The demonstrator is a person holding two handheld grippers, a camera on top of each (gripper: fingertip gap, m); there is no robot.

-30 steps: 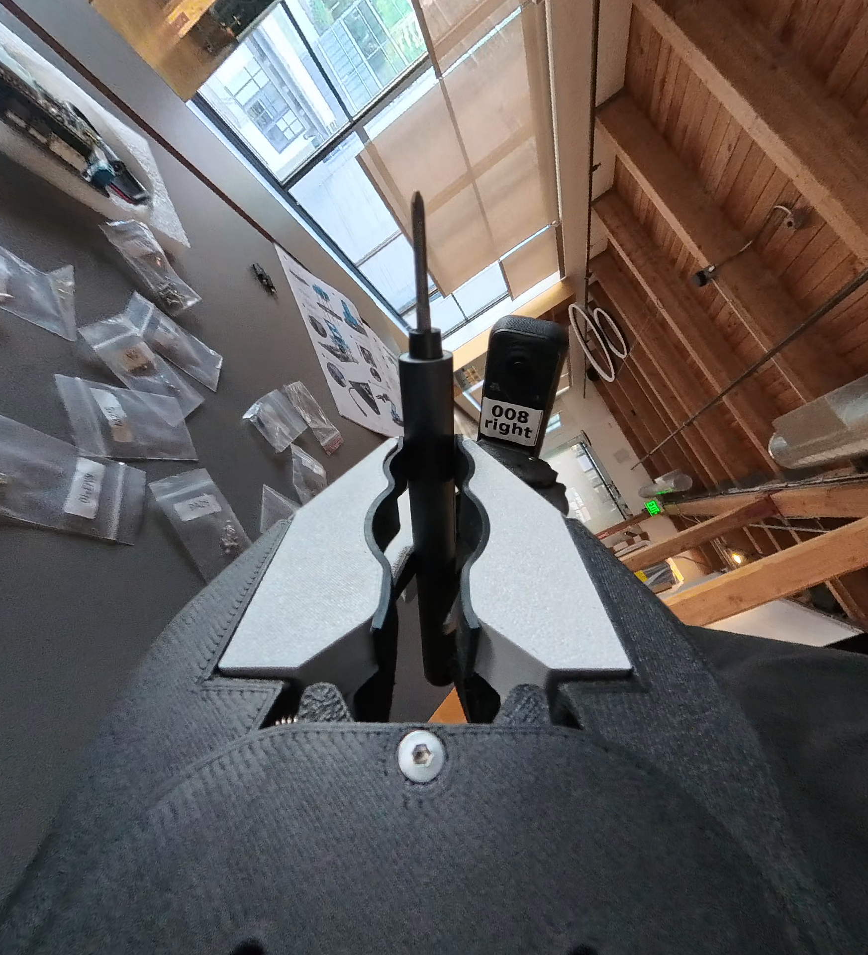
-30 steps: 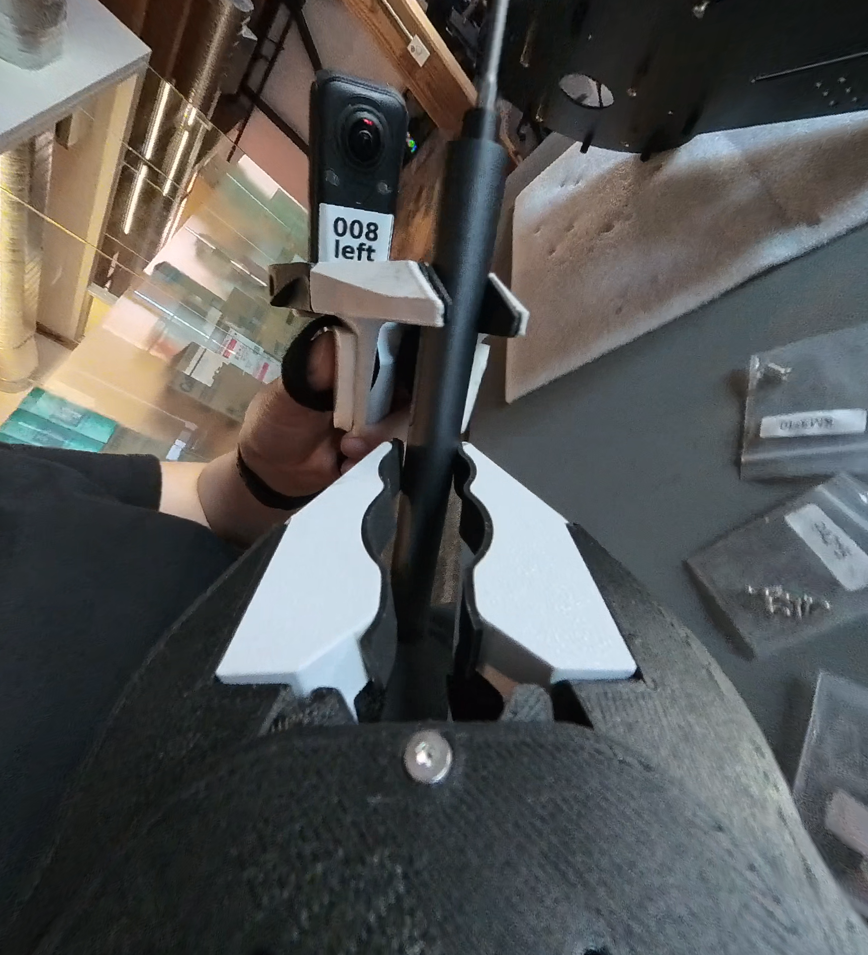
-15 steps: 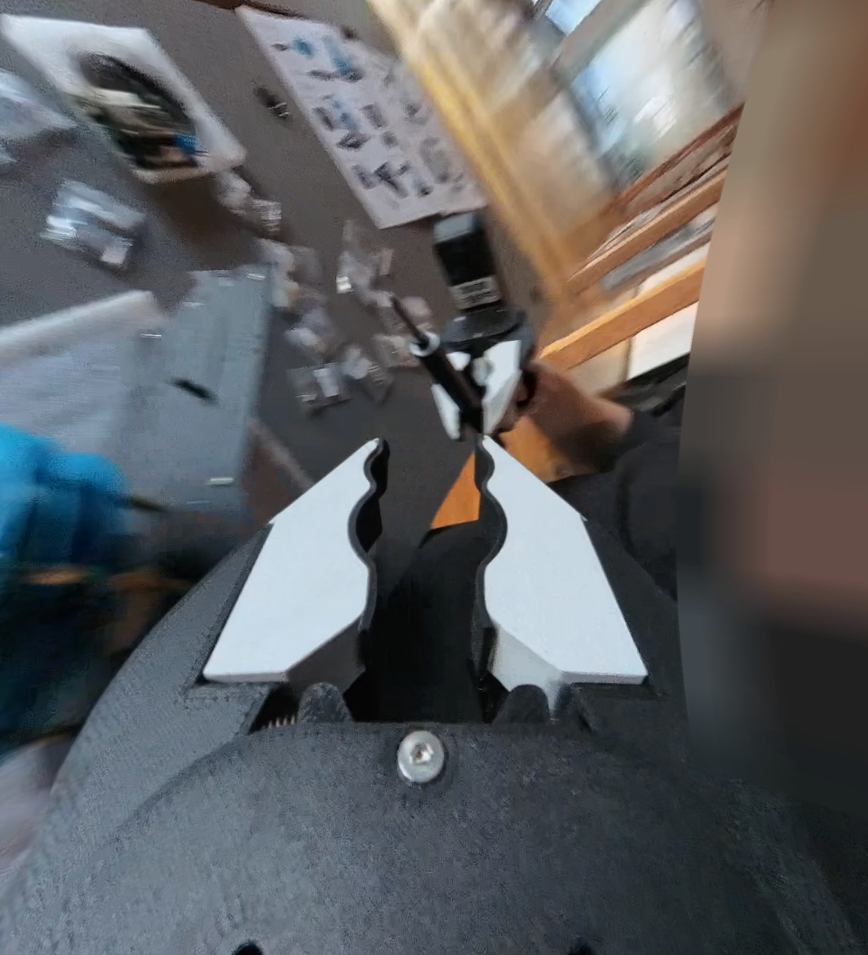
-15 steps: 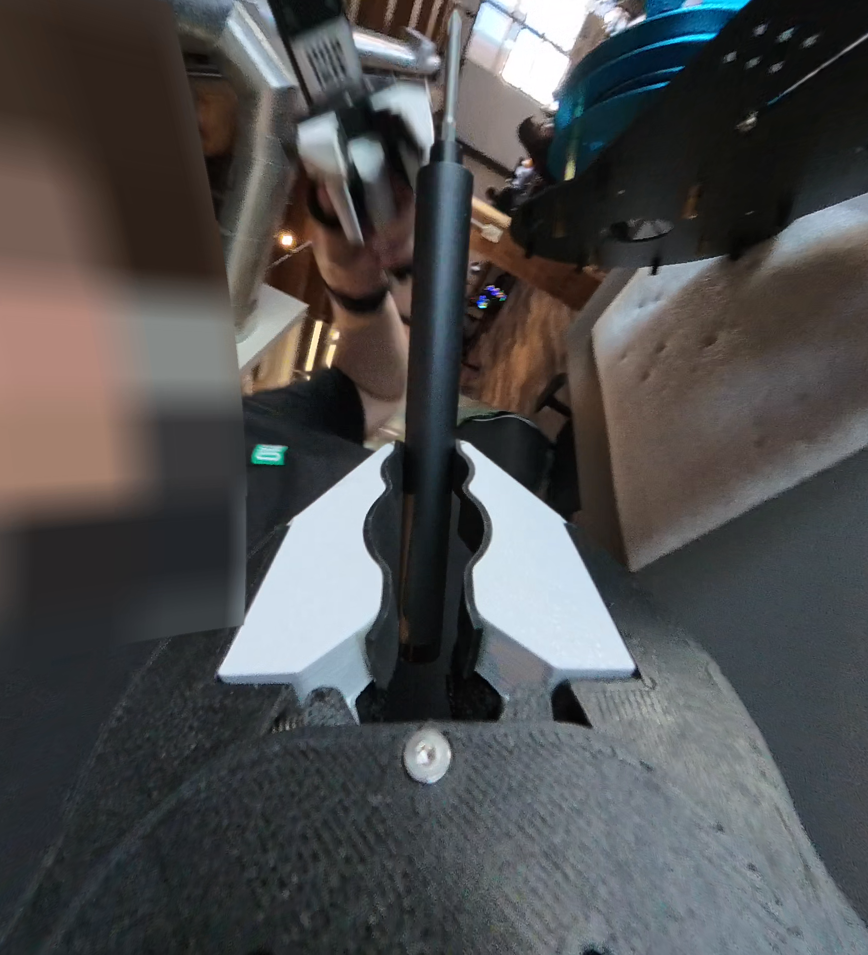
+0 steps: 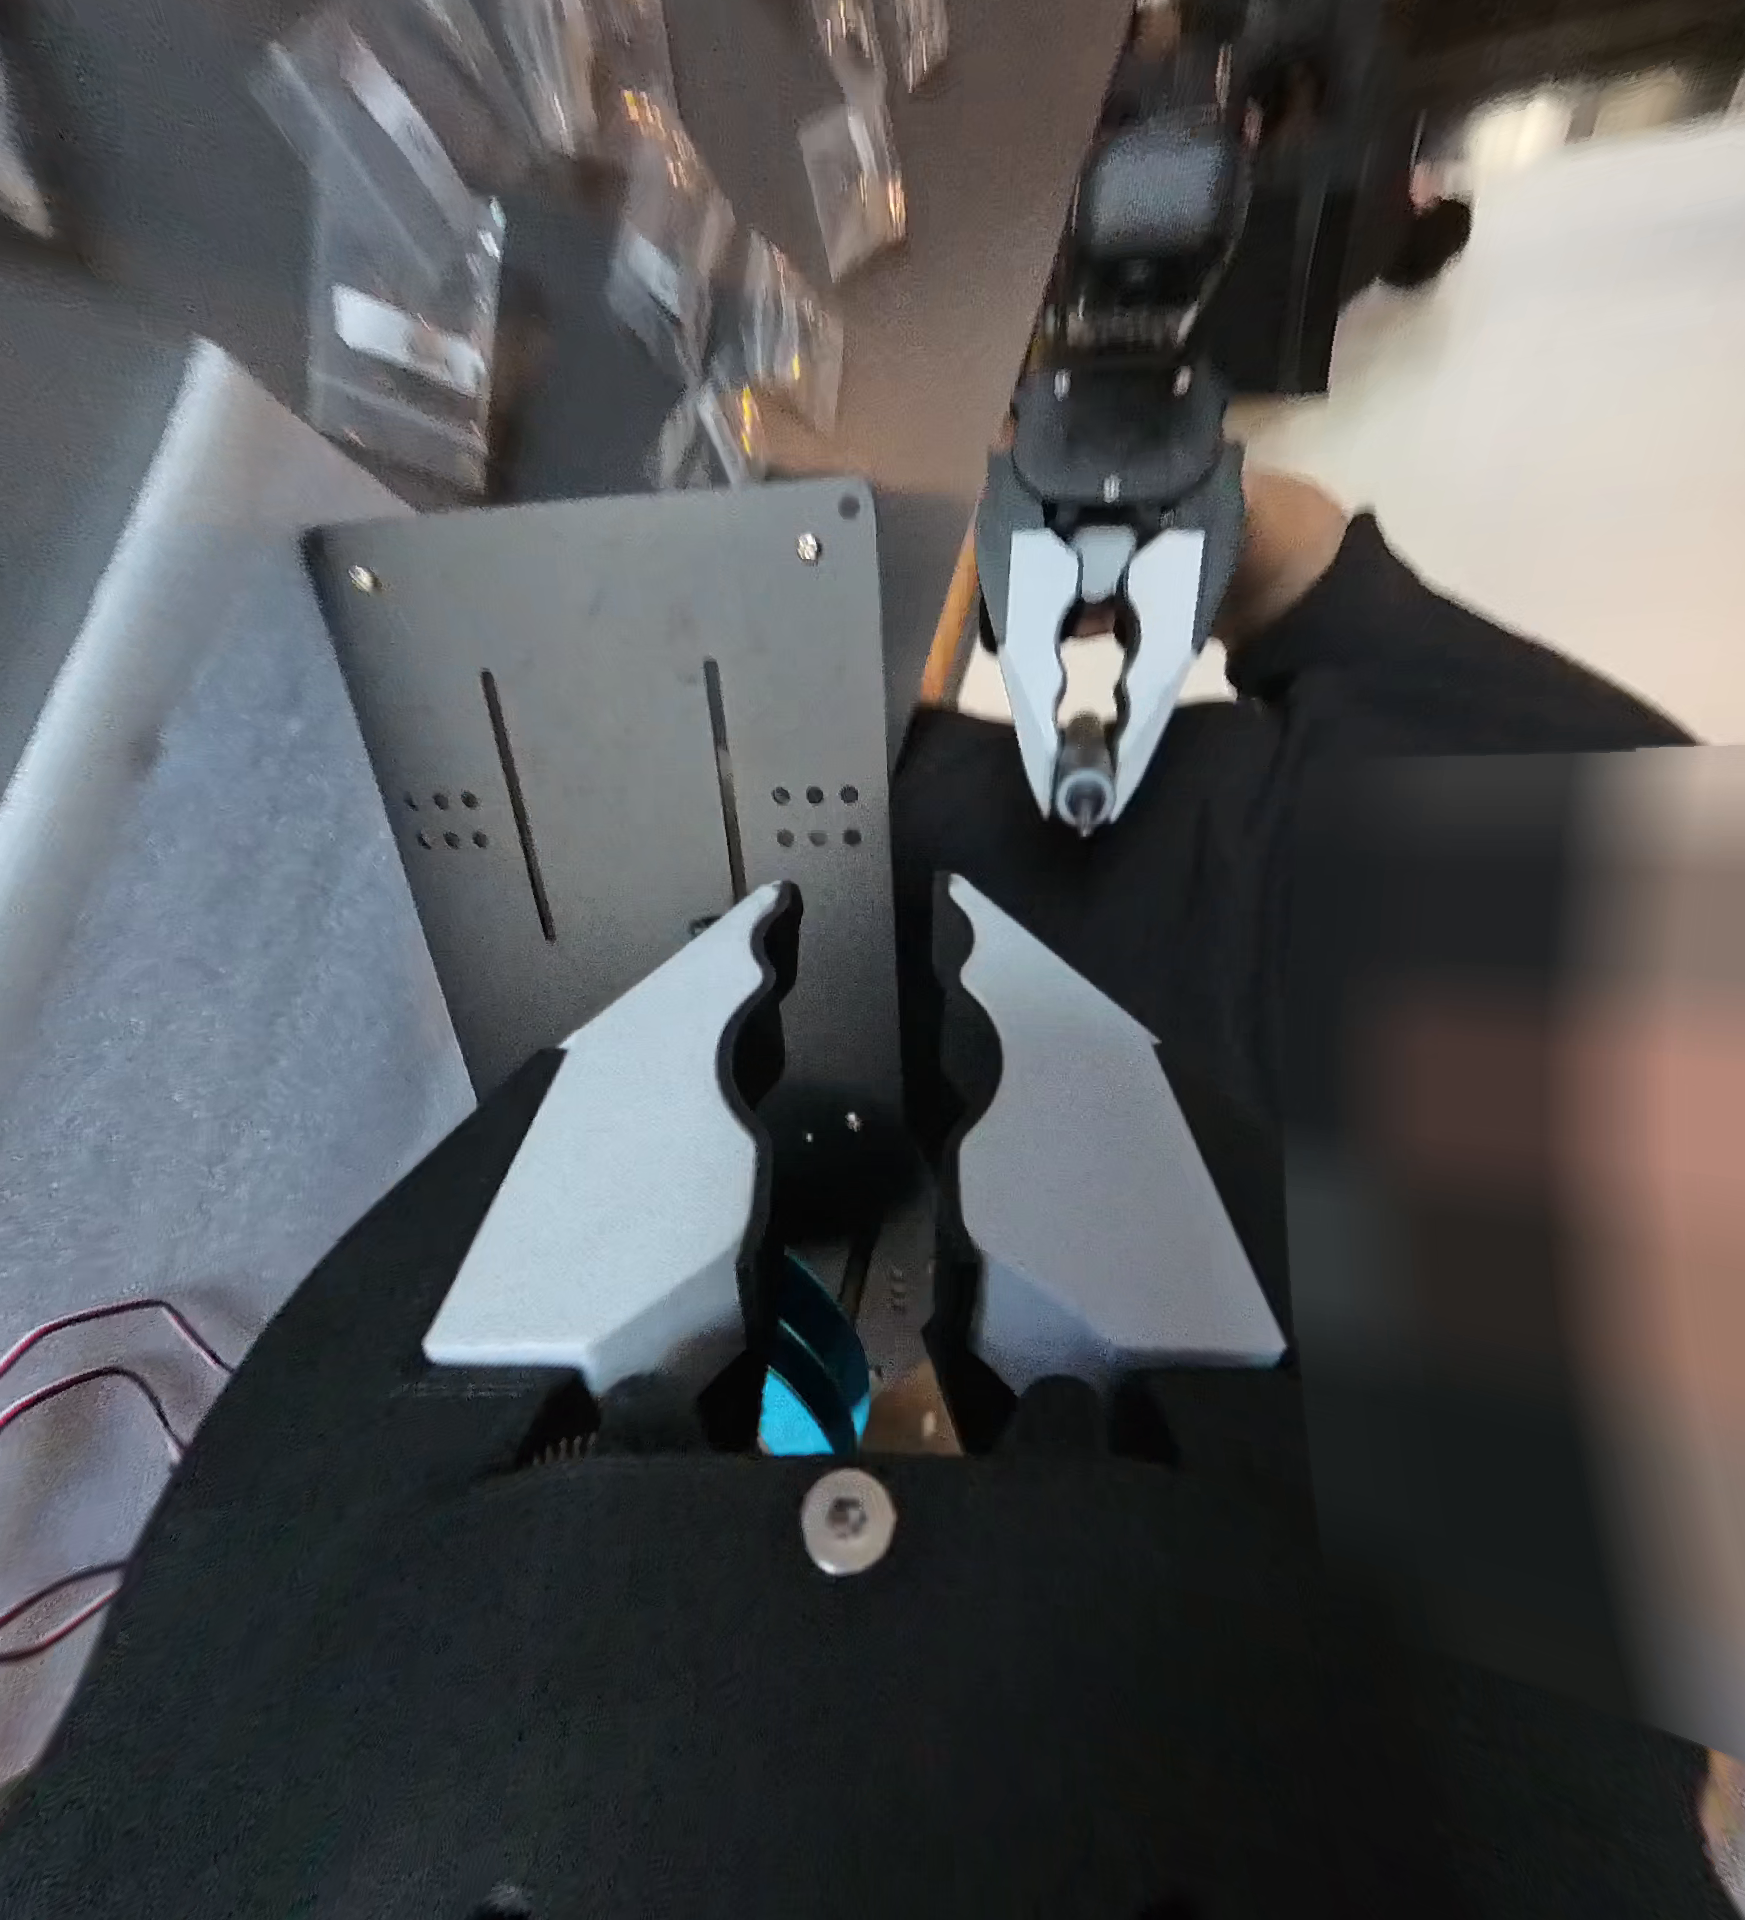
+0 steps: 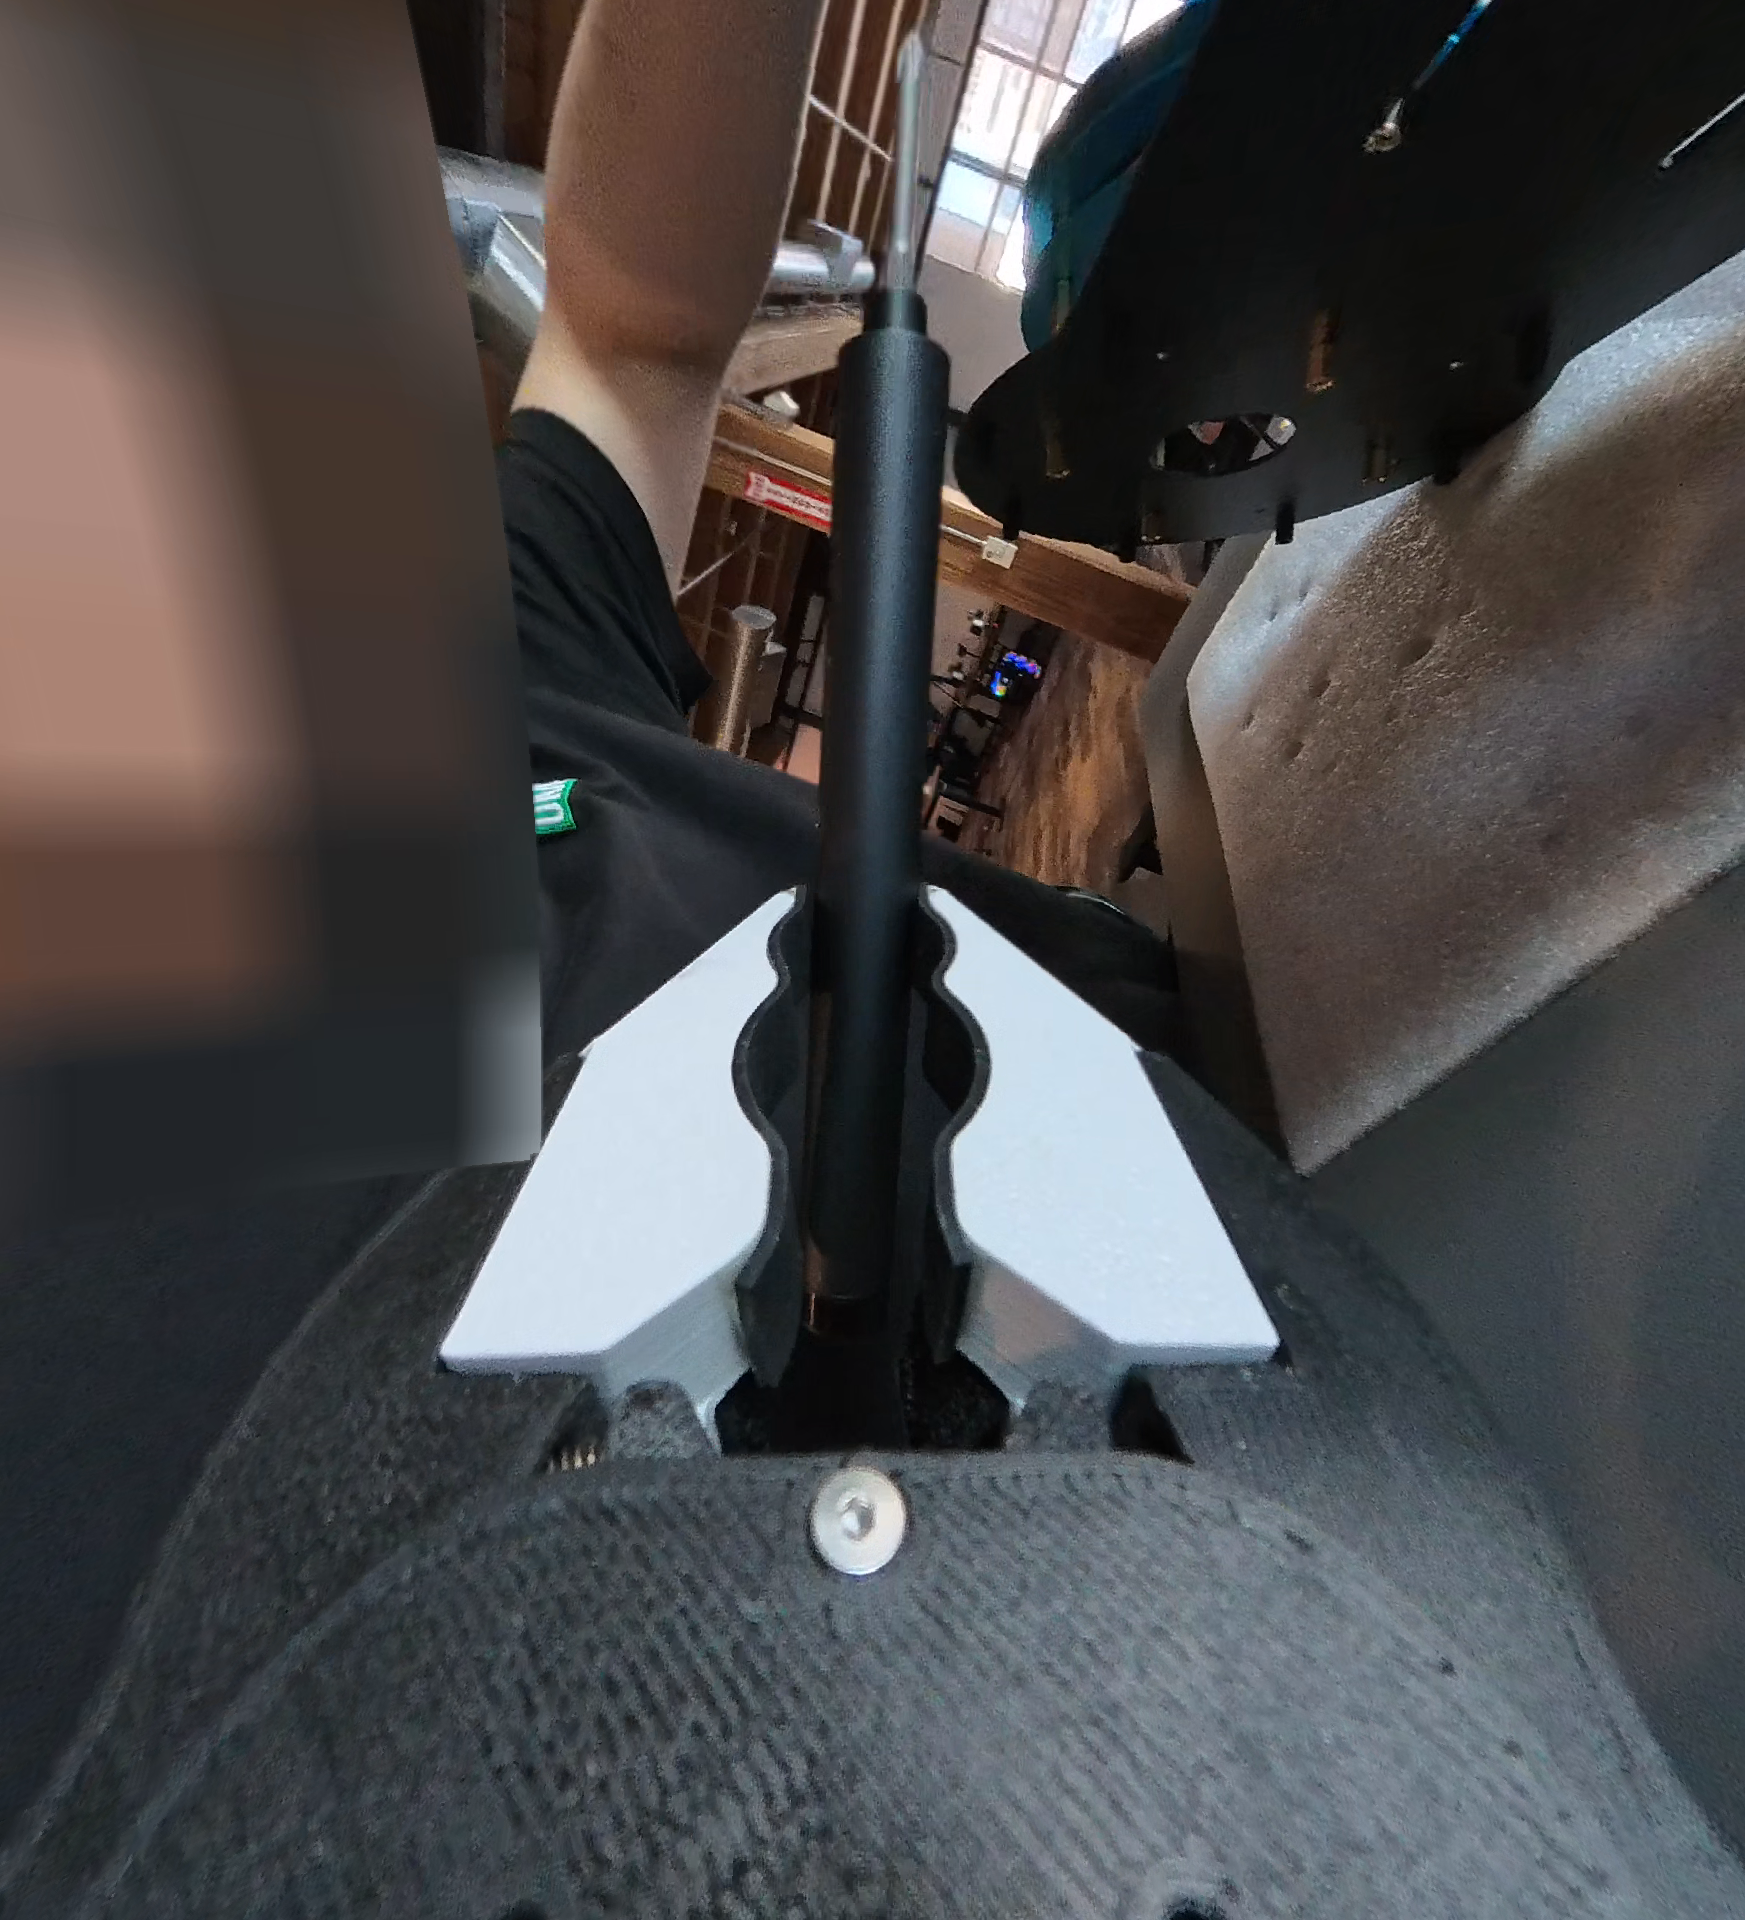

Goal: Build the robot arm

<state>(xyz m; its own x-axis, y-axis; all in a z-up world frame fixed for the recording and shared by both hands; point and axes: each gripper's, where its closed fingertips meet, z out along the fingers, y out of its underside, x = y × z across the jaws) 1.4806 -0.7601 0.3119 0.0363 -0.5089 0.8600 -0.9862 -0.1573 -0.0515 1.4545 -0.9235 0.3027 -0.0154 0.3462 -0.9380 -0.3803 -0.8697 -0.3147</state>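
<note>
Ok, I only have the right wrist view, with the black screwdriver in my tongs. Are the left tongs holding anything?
Observer: No. The left tongs are open and empty.
Operator: What is in front of them?
Observer: A flat black metal plate with two long slots, resting on a grey foam block.
Operator: How do my tongs look from that side?
Observer: The right tongs show past the plate's right edge, shut on the black screwdriver, whose tip points towards the left camera.
</note>
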